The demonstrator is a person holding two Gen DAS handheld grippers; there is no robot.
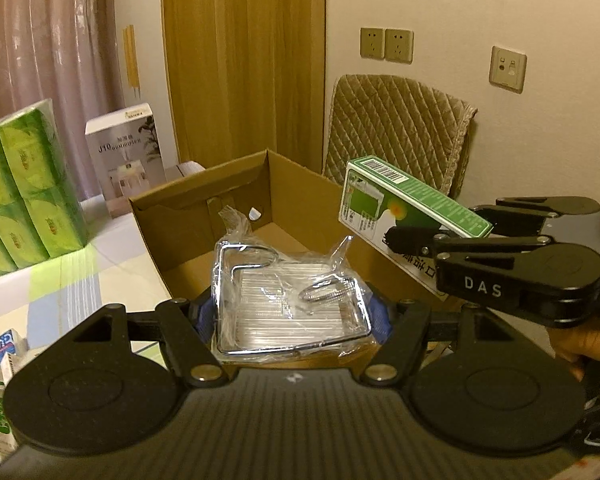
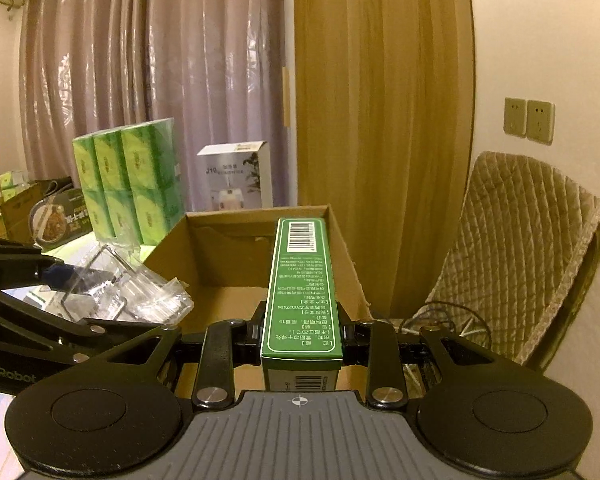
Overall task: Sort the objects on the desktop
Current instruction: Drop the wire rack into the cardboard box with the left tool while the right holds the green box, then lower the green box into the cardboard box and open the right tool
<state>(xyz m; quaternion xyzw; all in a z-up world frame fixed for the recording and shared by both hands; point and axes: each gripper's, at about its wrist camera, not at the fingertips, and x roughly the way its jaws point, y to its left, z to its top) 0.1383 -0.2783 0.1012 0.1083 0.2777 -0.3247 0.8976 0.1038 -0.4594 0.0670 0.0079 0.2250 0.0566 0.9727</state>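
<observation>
My left gripper (image 1: pixel 294 316) is shut on a chrome wire rack wrapped in clear plastic (image 1: pixel 288 300), held over the near edge of an open cardboard box (image 1: pixel 236 188). The same rack (image 2: pixel 116 288) shows at the left of the right wrist view, at the box's left wall. My right gripper (image 2: pixel 302 328) is shut on a long green and white carton (image 2: pixel 302 280) that points out over the cardboard box (image 2: pixel 228 264). In the left wrist view that carton (image 1: pixel 404 200) hangs above the box's right wall, with the right gripper (image 1: pixel 416 236) behind it.
A stack of green tissue packs (image 1: pixel 24 188) and a white appliance box (image 1: pixel 126 160) stand on the table left of the box. A quilted chair (image 1: pixel 396 132) sits behind it, by the wall. Small cartons (image 1: pixel 0 356) lie at the near left.
</observation>
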